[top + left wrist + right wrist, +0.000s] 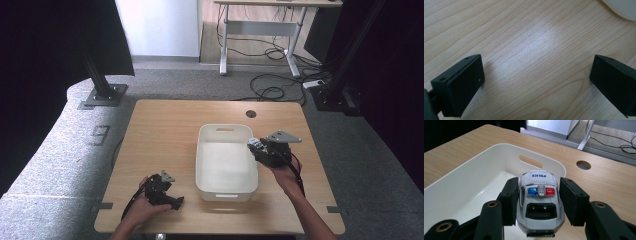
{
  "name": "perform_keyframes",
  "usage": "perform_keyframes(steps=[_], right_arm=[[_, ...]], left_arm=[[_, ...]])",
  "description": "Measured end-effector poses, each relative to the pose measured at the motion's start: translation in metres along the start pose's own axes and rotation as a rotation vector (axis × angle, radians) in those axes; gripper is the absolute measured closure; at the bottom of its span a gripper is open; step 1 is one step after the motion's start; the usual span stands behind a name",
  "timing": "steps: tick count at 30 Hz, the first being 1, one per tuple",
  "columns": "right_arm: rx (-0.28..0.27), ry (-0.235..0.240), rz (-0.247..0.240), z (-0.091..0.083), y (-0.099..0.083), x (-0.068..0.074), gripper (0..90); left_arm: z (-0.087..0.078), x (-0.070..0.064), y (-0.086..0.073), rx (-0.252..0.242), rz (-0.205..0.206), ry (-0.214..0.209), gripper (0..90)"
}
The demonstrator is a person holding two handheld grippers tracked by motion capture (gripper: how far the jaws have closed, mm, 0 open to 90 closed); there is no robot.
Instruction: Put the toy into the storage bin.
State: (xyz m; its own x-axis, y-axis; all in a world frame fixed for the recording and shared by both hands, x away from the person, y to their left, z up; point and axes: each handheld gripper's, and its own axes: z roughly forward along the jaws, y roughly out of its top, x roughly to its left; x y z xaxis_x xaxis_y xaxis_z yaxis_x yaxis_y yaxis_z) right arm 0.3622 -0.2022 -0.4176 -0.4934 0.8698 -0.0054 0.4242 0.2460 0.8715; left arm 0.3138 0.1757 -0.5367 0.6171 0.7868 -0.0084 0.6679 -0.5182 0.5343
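toy police car (pixel 538 202) clamped in right gripper (pixel 537 202) over white bin (pixel 469 182)

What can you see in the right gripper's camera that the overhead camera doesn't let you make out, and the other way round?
The right gripper view alone shows detail: the toy police car has POLICE lettering and blue and red roof lights, and sits clamped between the black jaws. The high view alone shows the left gripper low over the table, the floor cables and a far desk. Both share the white bin, the table's round hole and the right gripper at the bin's edge.

Toy police car (pixel 538 202) above bin (pixel 210 186) right rim, mid-table (pixel 160 130).
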Motion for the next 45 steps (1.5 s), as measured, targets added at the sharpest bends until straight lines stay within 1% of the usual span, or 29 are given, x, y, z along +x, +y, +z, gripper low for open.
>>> perform_keyframes(steps=[21,45], right_arm=[[0.007,0.010,0.002,0.009,0.004,0.005,51.0],[0.019,0.029,-0.009,0.022,0.009,0.017,51.0]], left_arm=[[0.000,0.000,0.000,0.000,0.000,0.000,0.0],[0.000,0.000,0.000,-0.001,-0.002,-0.001,0.0]])
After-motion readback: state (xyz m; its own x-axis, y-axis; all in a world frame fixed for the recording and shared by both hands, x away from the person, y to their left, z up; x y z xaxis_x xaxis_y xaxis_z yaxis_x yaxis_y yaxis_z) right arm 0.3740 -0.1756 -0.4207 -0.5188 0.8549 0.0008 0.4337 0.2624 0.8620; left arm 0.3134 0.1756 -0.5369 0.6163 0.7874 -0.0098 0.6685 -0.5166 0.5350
